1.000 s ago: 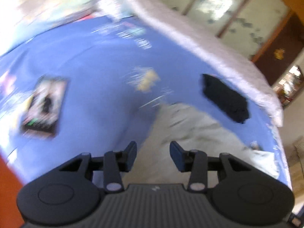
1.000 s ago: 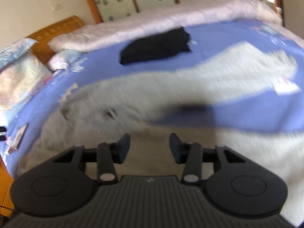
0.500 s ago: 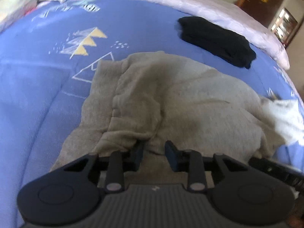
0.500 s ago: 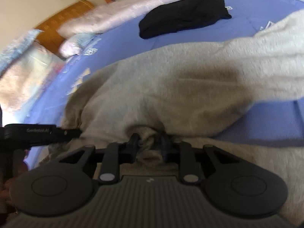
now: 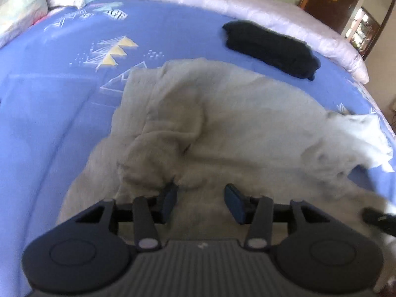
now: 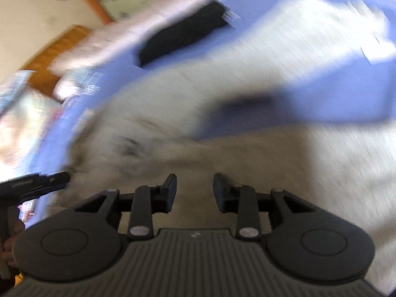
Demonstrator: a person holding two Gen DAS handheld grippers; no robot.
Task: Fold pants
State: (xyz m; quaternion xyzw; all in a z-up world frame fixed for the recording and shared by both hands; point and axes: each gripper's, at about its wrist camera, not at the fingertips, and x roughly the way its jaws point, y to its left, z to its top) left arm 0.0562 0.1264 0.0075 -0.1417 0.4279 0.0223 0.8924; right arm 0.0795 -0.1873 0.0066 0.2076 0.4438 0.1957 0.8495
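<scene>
Both tools released since earlier, jaws opening, one grey pants [image 5: 222, 113], one black garment [image 5: 269, 48]

Fuzzy grey fleece pants [image 5: 222, 113] lie on a smooth blue cotton-like bedsheet [image 5: 61, 113] beside a glossy satin quilt [image 5: 222, 2].

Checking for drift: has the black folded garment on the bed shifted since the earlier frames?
Cannot tell. The black folded garment lies on the blue bedspread beside the white quilt, as before; its changed position in frame seems to be camera motion.

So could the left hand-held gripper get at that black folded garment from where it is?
Probably yes: the black folded garment lies uncovered on the blue sheet, beyond the grey pants. The left hand-held gripper is opening, nothing pinched.
</scene>
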